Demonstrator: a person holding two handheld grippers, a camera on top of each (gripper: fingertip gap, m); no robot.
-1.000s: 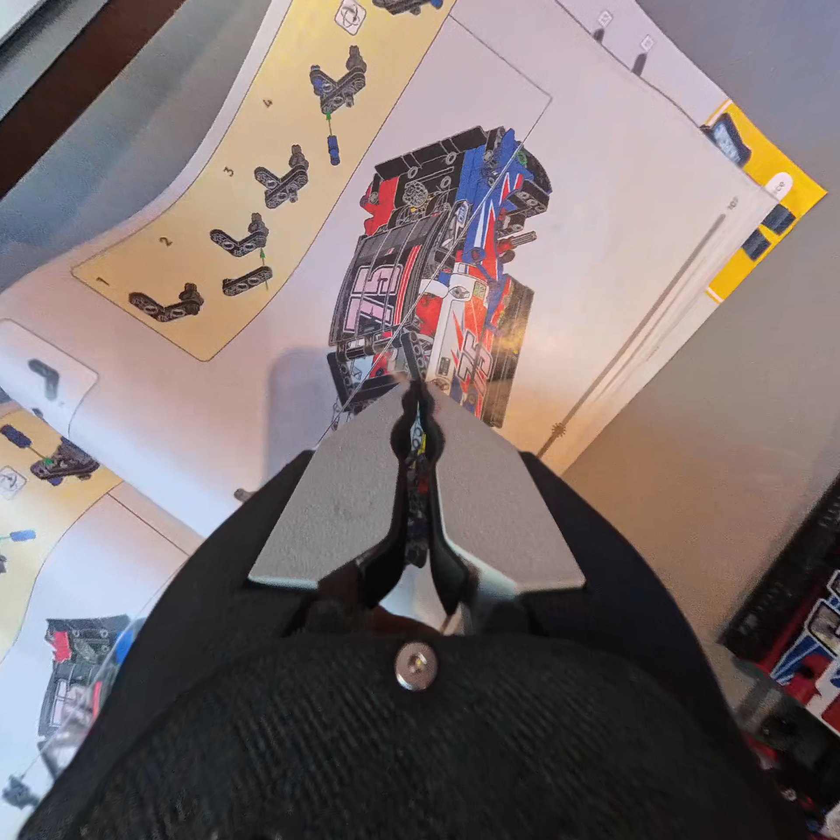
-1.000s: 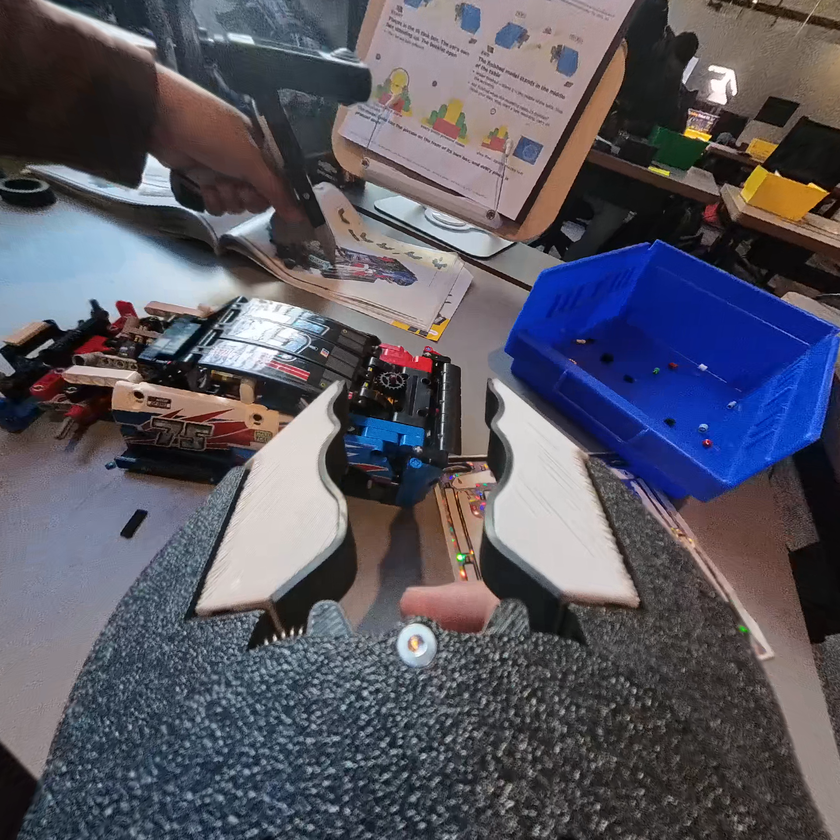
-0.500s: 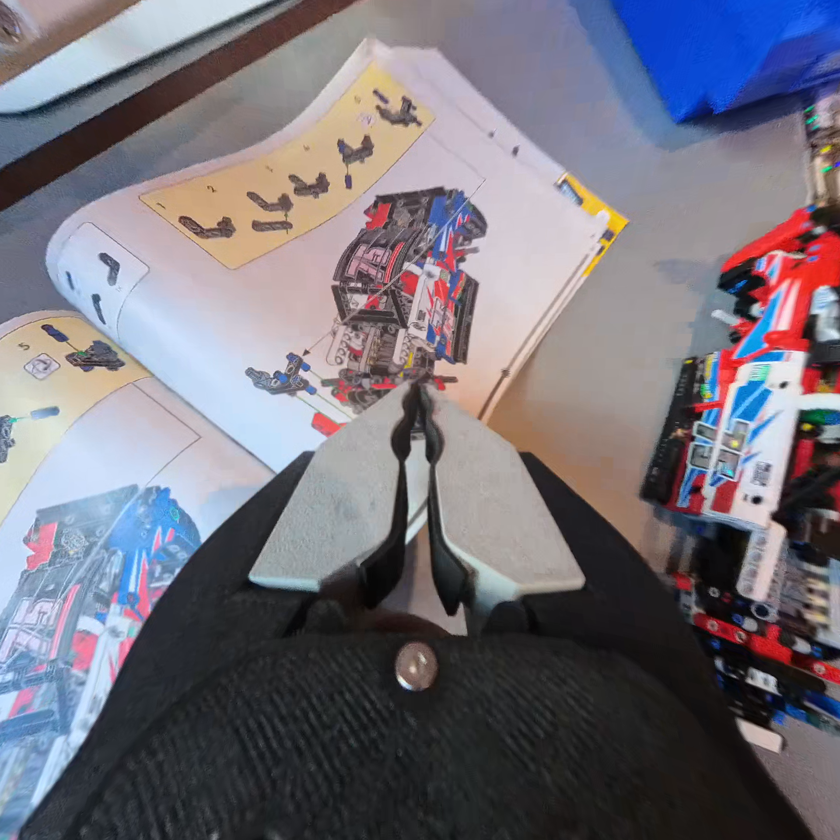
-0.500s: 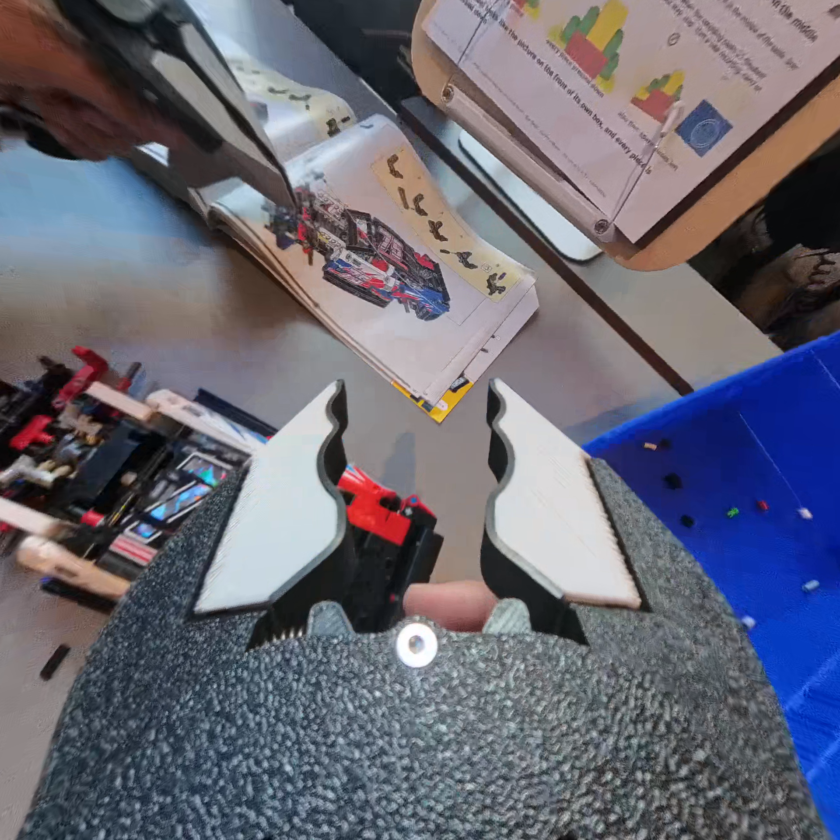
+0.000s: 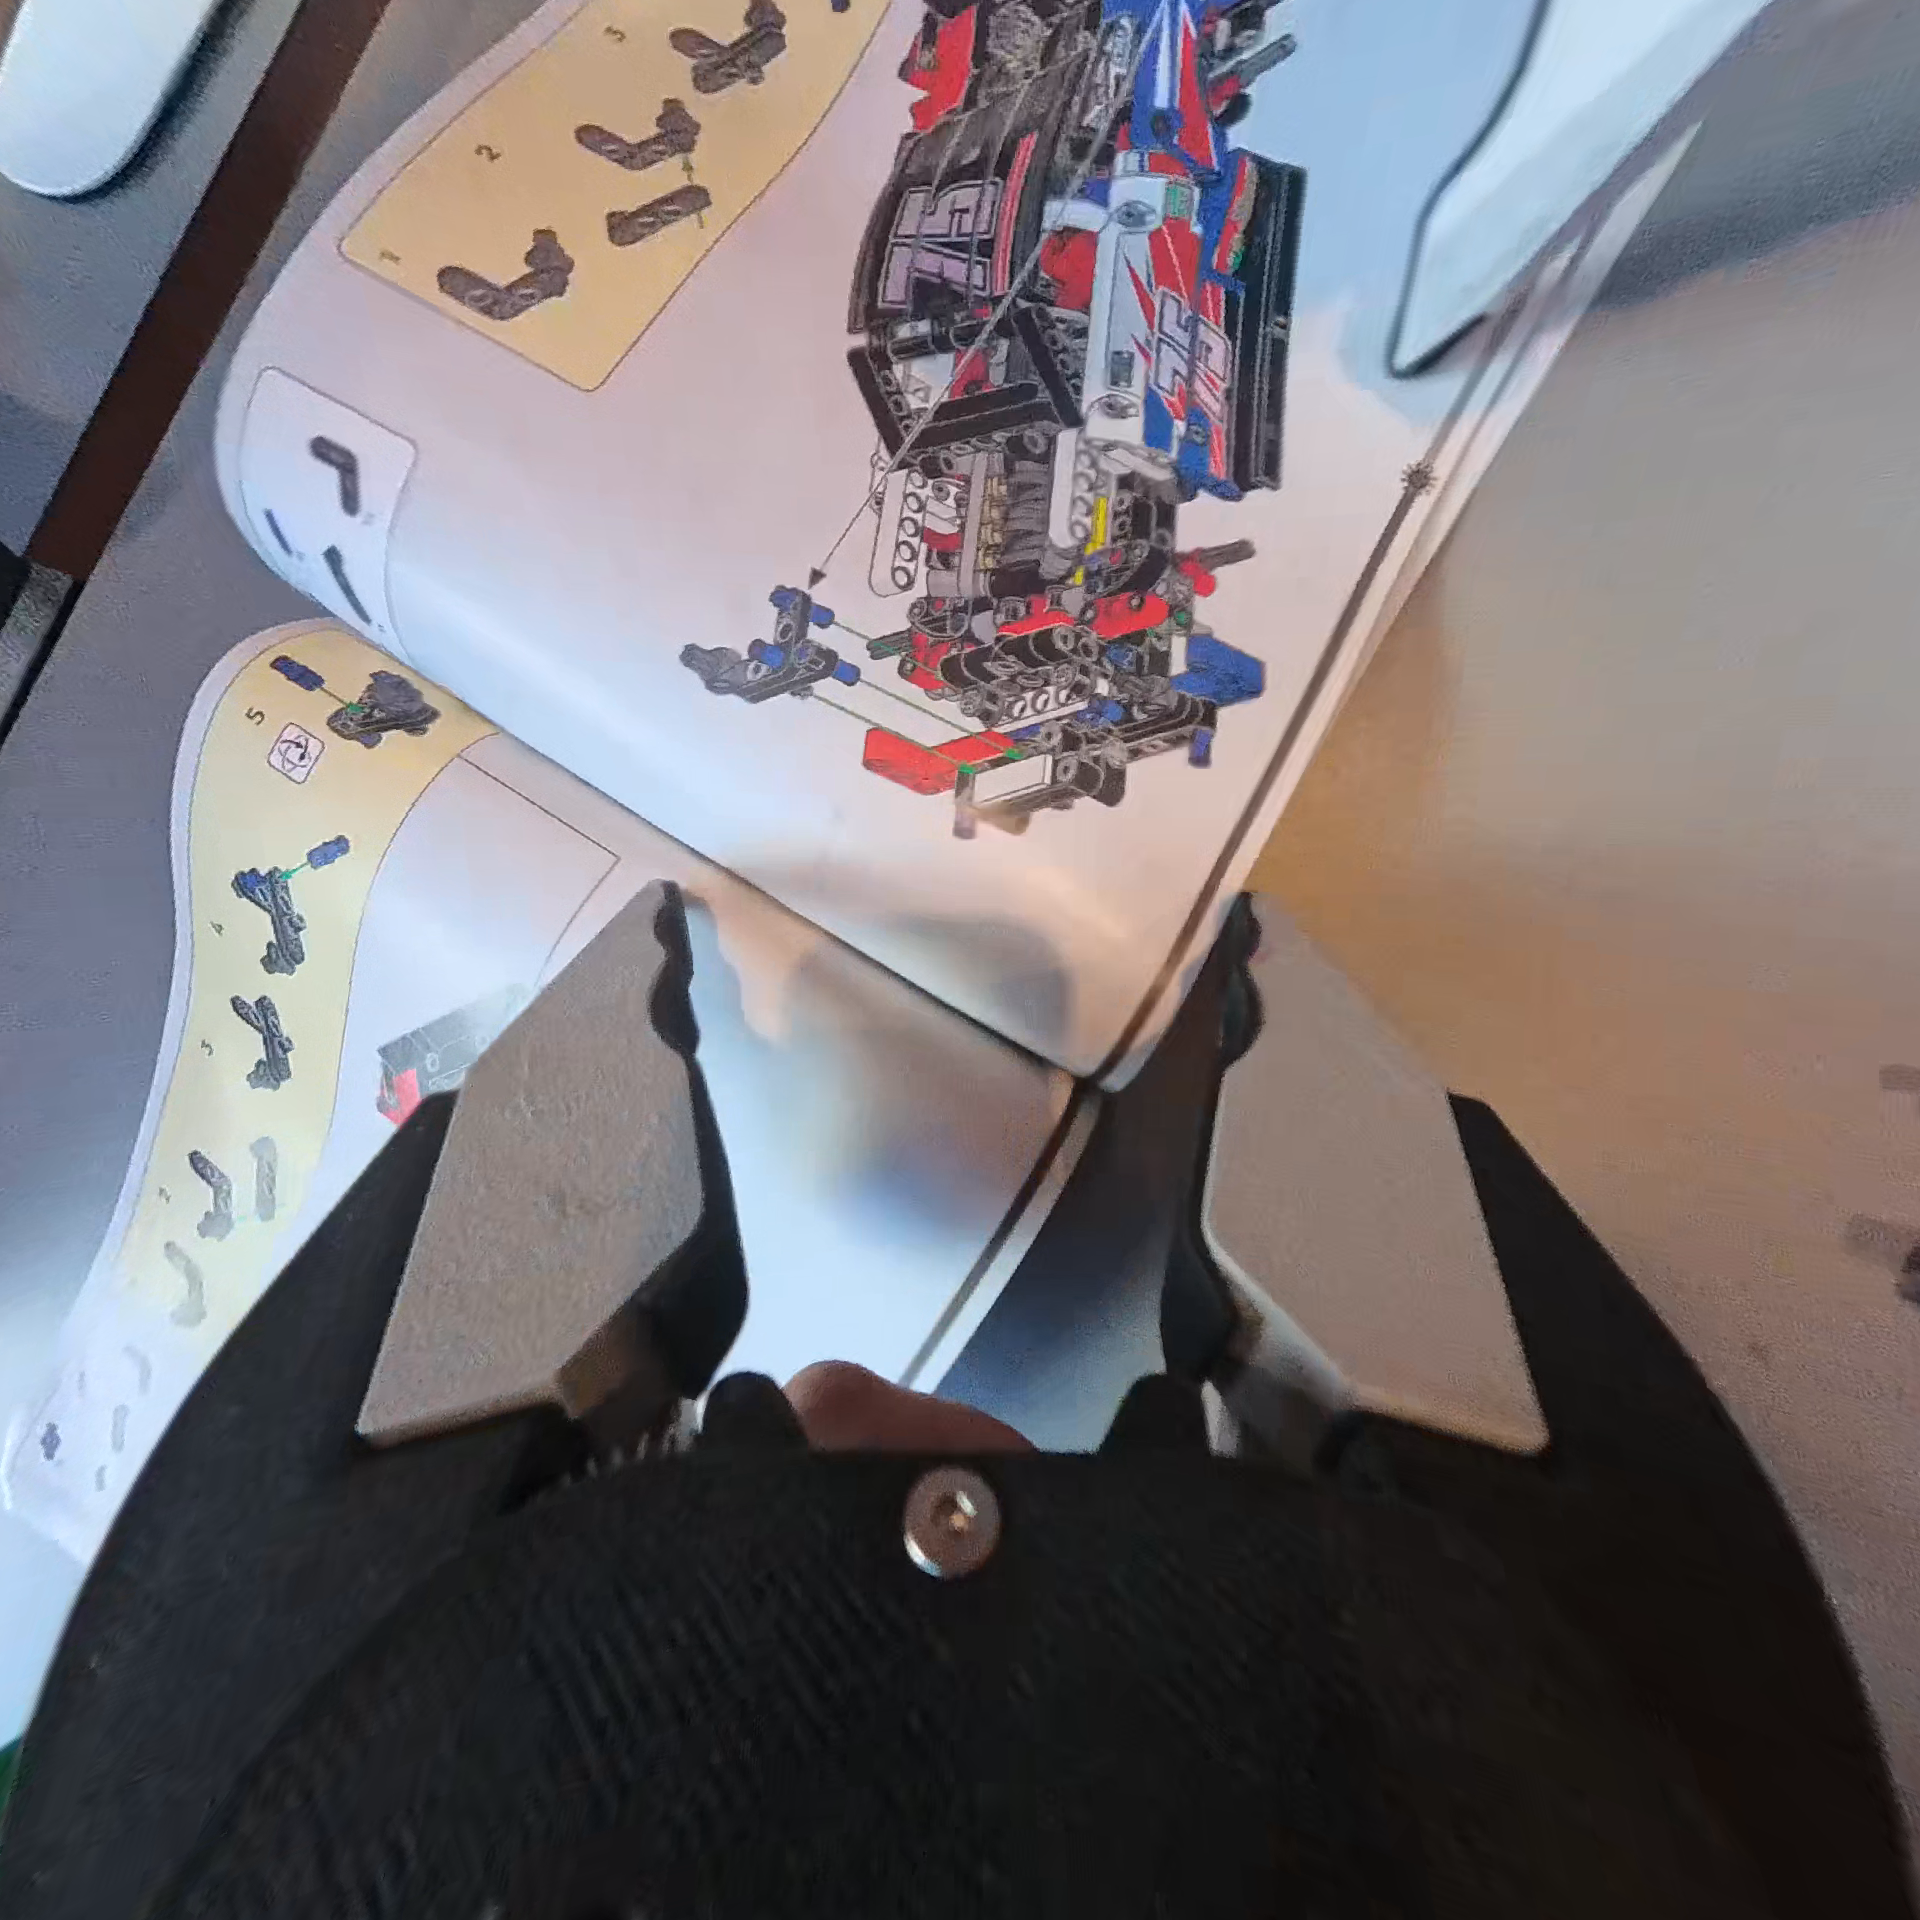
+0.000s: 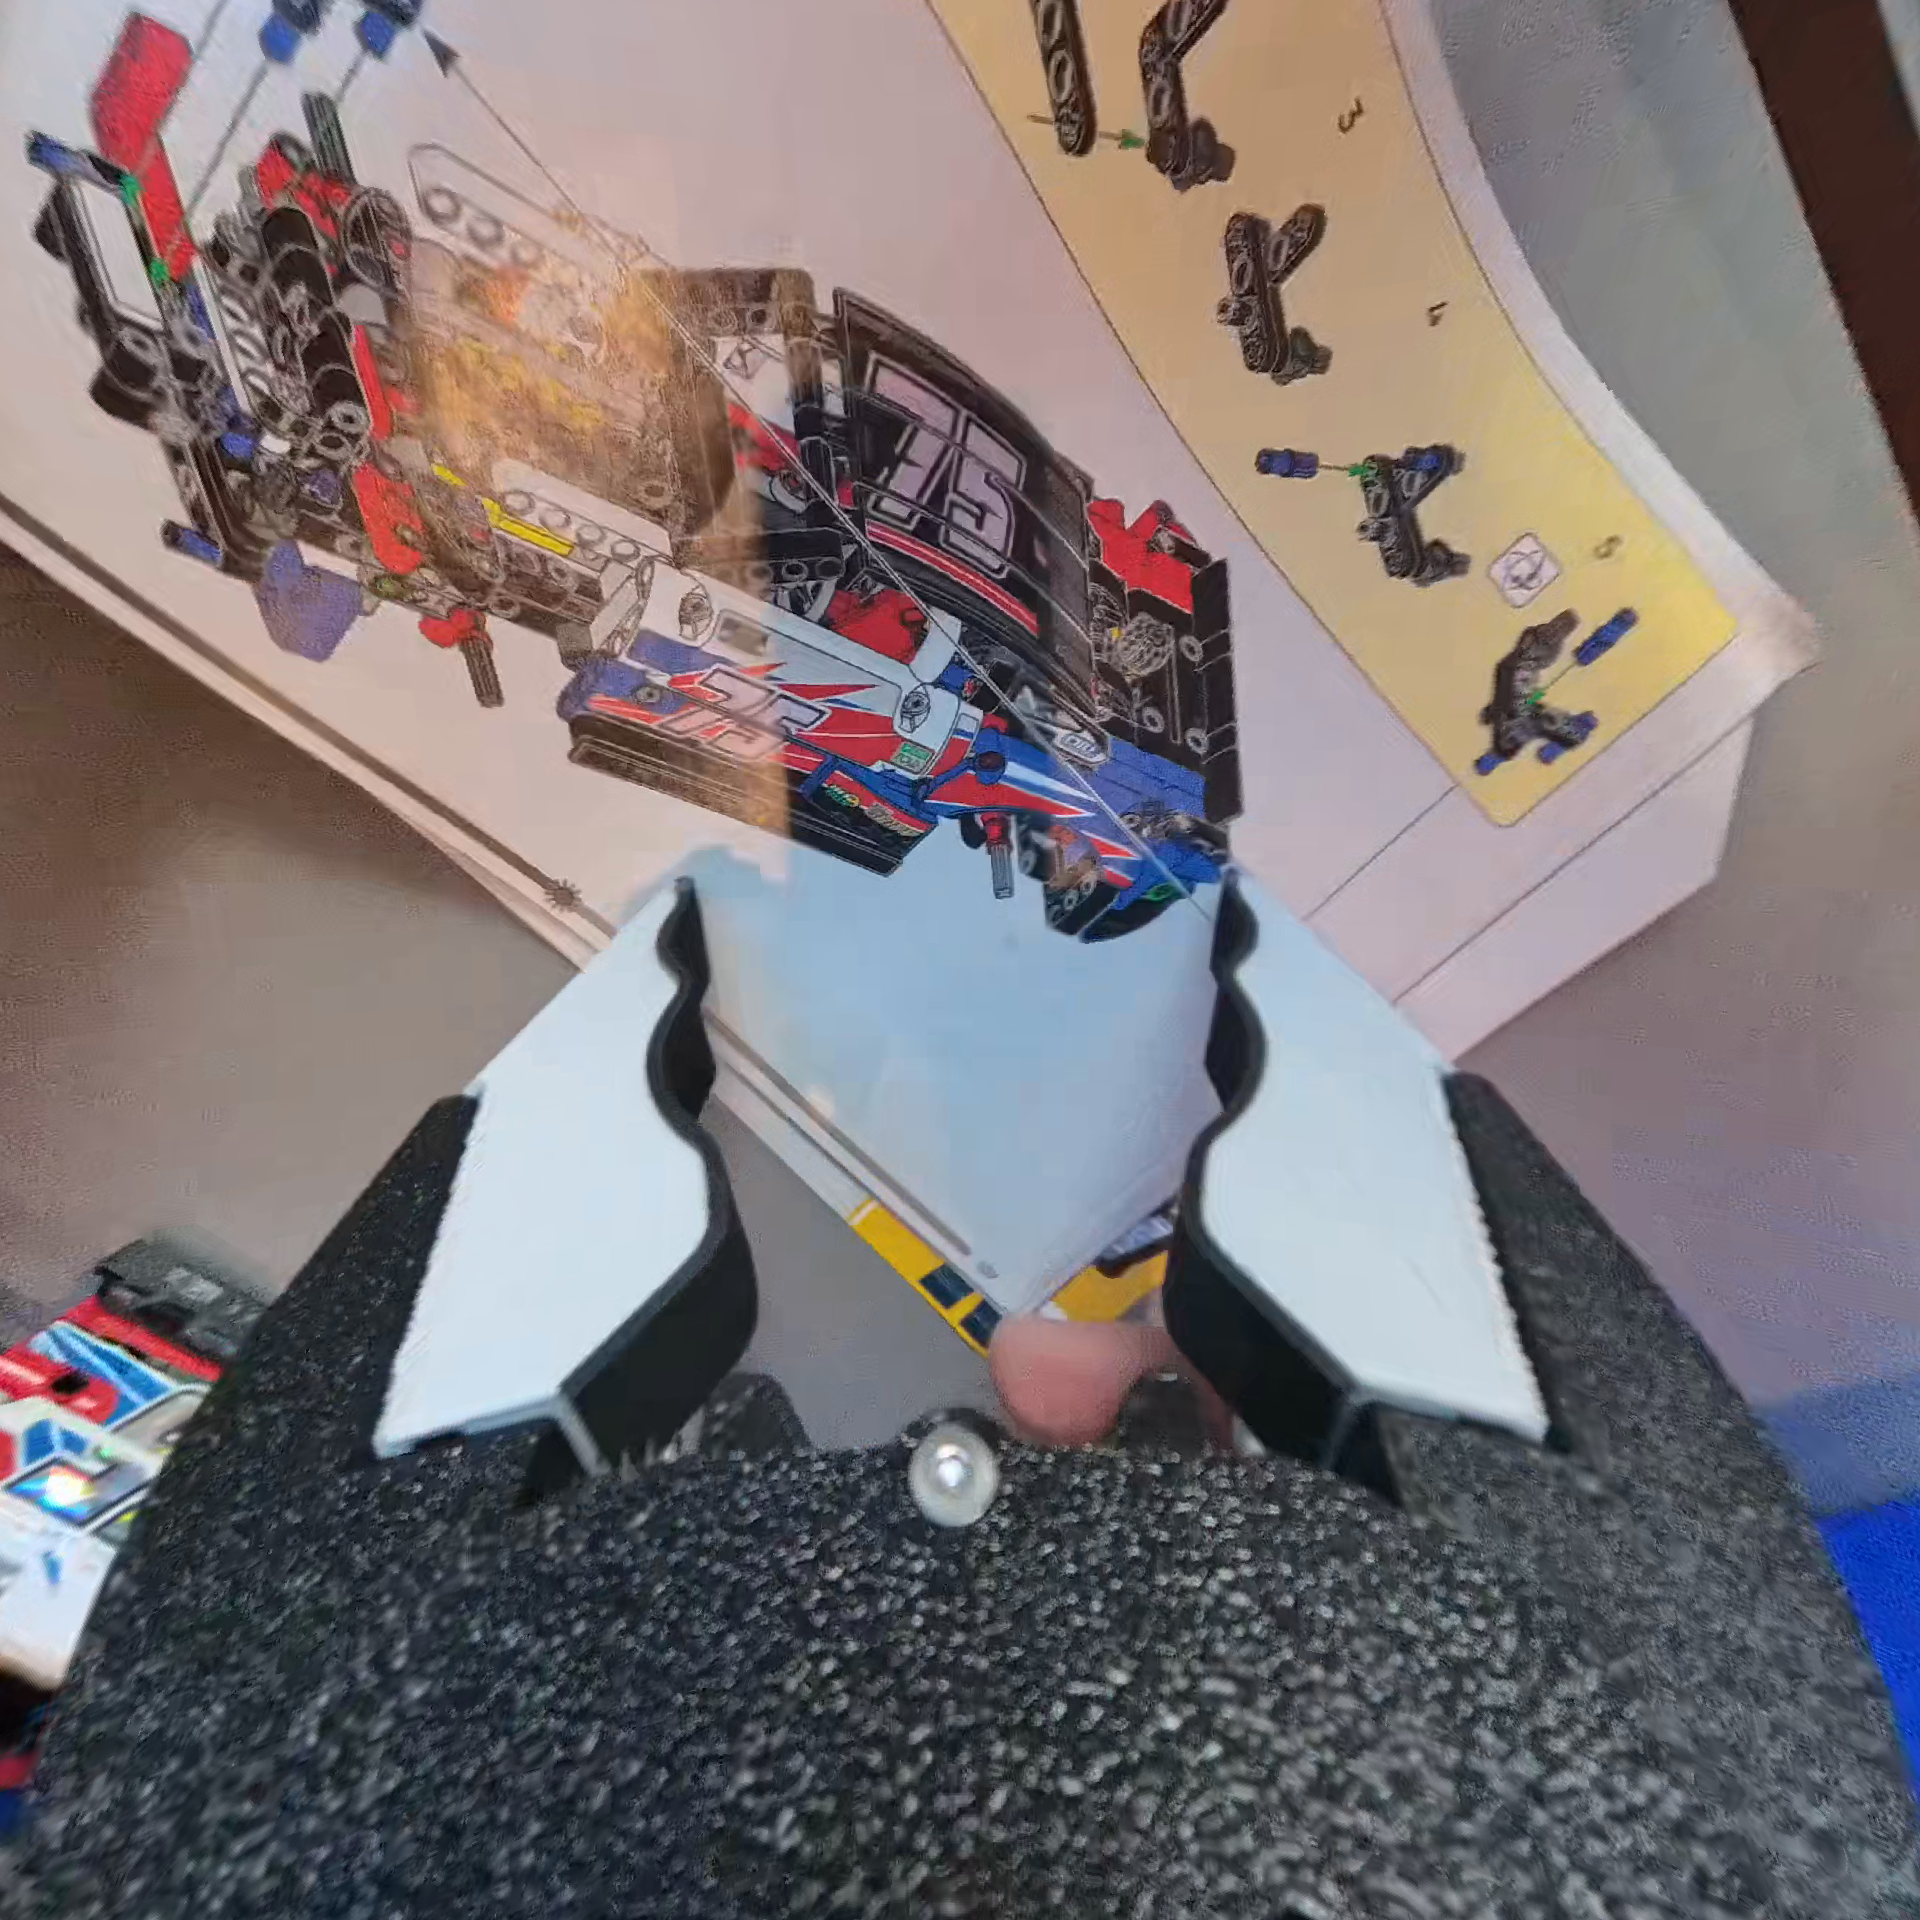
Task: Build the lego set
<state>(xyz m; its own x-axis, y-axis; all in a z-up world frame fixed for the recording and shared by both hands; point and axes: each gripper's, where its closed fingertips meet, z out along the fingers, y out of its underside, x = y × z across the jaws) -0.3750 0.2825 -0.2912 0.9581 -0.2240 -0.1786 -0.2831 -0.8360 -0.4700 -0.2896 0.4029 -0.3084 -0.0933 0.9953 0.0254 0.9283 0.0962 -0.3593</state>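
Left gripper [image 5: 951, 925]: fingers spread apart, nothing held, hung over the instruction booklet [image 5: 644, 540].
Right gripper [image 6: 951, 914]: fingers likewise parted, empty, over the same booklet's corner.
Surface: grey table [image 5: 1621, 790], dark edge strip behind.
Lego model [image 6: 94, 1392]: partly seen at lower left, red, white and blue panels.

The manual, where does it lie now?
The manual lies open on the grey table, filling both wrist views just beyond the open tongs.
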